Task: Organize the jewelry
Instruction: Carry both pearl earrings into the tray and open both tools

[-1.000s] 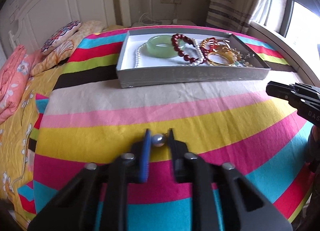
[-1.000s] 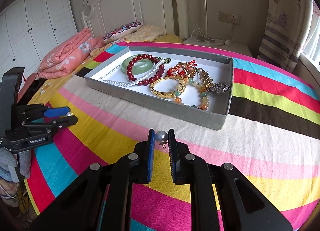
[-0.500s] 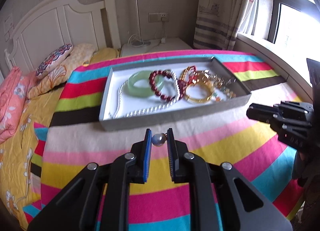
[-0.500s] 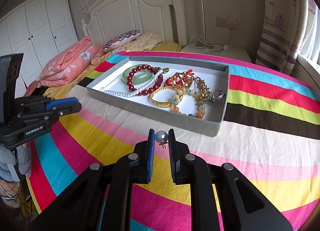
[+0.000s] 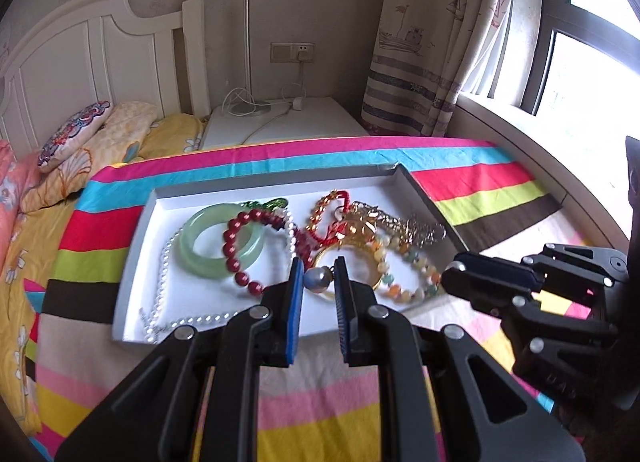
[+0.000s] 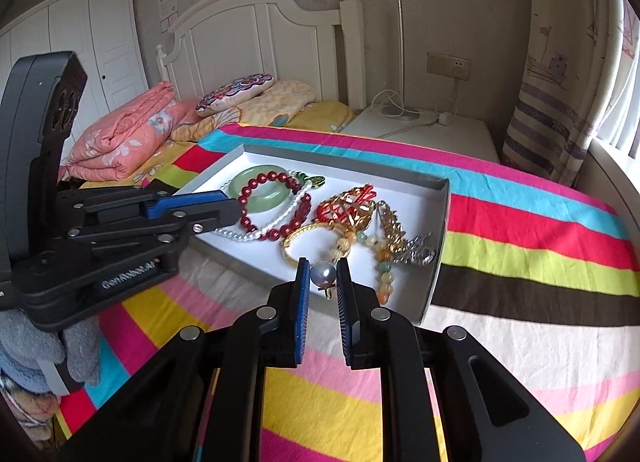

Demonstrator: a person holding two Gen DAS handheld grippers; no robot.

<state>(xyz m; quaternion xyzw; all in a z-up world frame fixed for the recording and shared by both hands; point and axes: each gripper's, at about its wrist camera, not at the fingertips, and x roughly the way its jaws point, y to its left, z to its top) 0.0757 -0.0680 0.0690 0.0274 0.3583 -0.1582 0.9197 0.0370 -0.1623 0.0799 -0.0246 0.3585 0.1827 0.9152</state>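
Each gripper pinches one pearl earring between its blue pads: the left gripper [image 5: 317, 280] holds a greyish pearl earring [image 5: 316, 279] and the right gripper [image 6: 323, 274] holds a matching silver-white pearl earring [image 6: 323, 273], both hanging in the air over the near part of the grey jewelry tray [image 6: 436, 286] that lies on the striped bedspread [image 6: 520, 229]. The step in hand looks like carrying the pair to the tray and setting it down. To do it well, I would aim for bare white floor of the tray, such as the near-left patch beside the pearl necklace [image 5: 164, 262], so the earrings do not vanish among the gold bangle [image 6: 308, 238], the red bead bracelet [image 5: 240, 246] and the jade bangle [image 5: 216, 242]. Each gripper should come low before it lets go, since a round pearl dropped from height will likely roll or bounce; placing the two close together keeps them a pair. The two grippers are close to each other, so they are best lowered one at a time. On the right earring a small gold fitting hangs beneath the pearl, so its long axis runs roughly up and down, fitting end down. On the left one a dull metal piece shows at the pearl's right, against the pad; its axis seems to lie across the jaws, though I cannot tell for certain.
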